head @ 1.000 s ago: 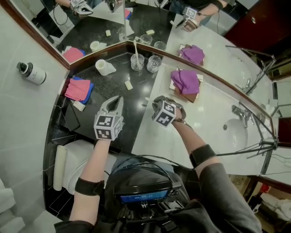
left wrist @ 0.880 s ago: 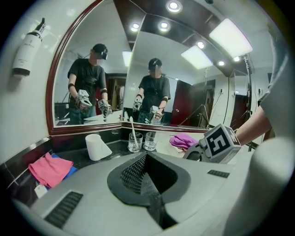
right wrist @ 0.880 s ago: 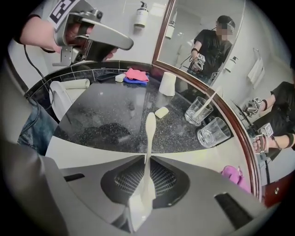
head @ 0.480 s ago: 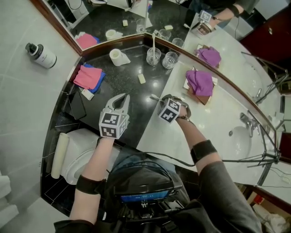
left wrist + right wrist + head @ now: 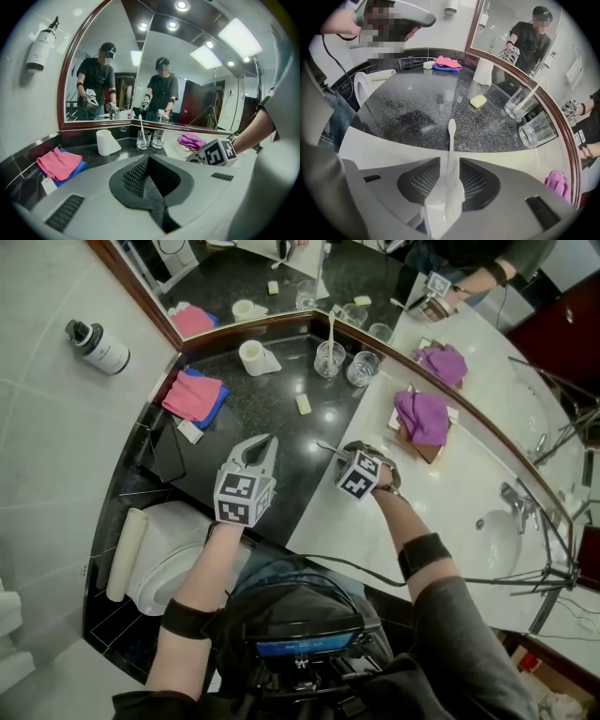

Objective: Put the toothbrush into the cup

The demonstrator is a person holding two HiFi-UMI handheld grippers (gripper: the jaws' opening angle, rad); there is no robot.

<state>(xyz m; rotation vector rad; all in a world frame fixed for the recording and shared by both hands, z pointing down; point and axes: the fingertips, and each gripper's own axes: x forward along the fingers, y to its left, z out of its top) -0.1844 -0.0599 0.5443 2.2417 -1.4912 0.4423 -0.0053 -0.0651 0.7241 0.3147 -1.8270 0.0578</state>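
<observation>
A white toothbrush (image 5: 450,154) lies between the jaws of my right gripper (image 5: 446,164). Its head pokes out over the black counter (image 5: 417,108). These jaws have just been opening and their pads stand a little off the handle. In the head view the right gripper (image 5: 345,450) points steeply down at the seam of the black and white counter, with the toothbrush (image 5: 326,445) as a thin line at its tip. Two glass cups (image 5: 330,359) (image 5: 363,368) stand by the mirror; the left one holds another toothbrush. My left gripper (image 5: 263,442) is shut and empty.
On the black counter sit a bar of soap (image 5: 304,404), a toilet roll (image 5: 255,357) and pink and blue cloths (image 5: 195,396). A purple cloth (image 5: 423,415) lies on the white counter (image 5: 450,493), with a sink and tap (image 5: 515,504) at right. The toilet (image 5: 164,549) is below left.
The right gripper has sunk toward the counter's edge with the toothbrush at its tip. The left gripper has shifted only slightly. The head camera's view has moved.
</observation>
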